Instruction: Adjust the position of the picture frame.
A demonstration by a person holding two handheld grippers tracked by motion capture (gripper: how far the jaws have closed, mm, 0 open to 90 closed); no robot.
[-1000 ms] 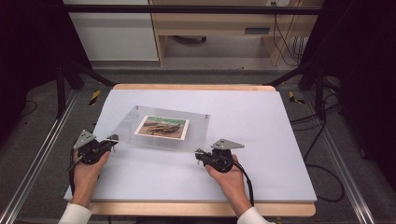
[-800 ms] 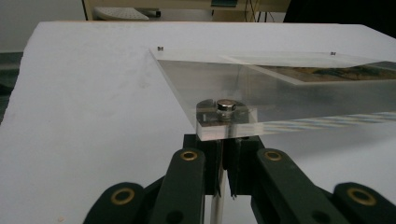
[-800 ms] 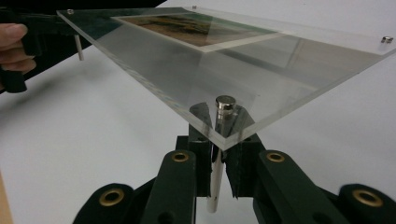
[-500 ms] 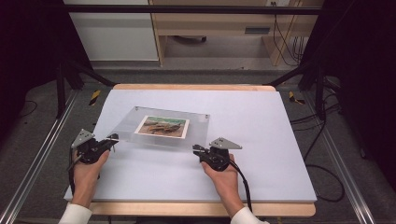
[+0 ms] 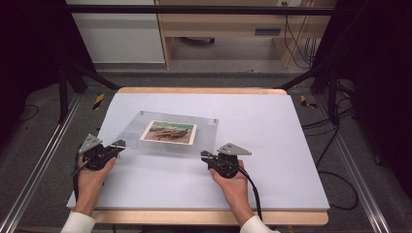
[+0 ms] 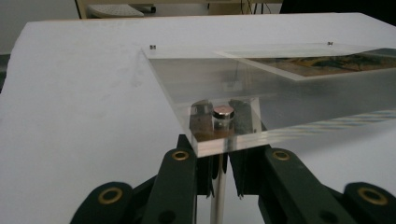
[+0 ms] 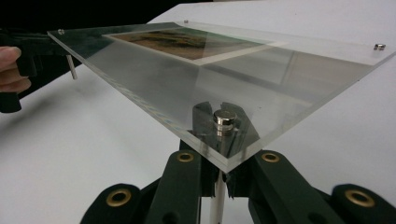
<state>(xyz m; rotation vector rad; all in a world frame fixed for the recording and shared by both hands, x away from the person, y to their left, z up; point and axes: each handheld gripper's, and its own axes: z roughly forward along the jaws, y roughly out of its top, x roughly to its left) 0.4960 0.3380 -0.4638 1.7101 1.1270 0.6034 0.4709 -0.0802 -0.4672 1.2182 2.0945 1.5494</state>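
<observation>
A clear acrylic picture frame (image 5: 133, 133) holding a landscape photo (image 5: 169, 132) lies over the white table (image 5: 272, 145), its near edge off the surface. My left gripper (image 5: 117, 144) is at its near left corner. In the left gripper view the gripper (image 6: 217, 156) is shut on a thin metal pin (image 6: 217, 191) hanging below a round cap (image 6: 223, 112). My right gripper (image 5: 204, 155) is at the near right corner. In the right gripper view it (image 7: 218, 179) is shut on that corner's pin (image 7: 215, 203) under its cap (image 7: 224, 117).
The table has a wooden rim (image 5: 204, 91) and metal rails (image 5: 43, 160) along both sides. Black stand legs (image 5: 65, 92) rise at the back corners. Cables (image 5: 335, 160) lie on the floor at the right. A cabinet (image 5: 116, 34) stands behind.
The right gripper has shifted a little left towards the frame's near right corner. The frame's near edge now spreads out to both grippers and looks raised.
</observation>
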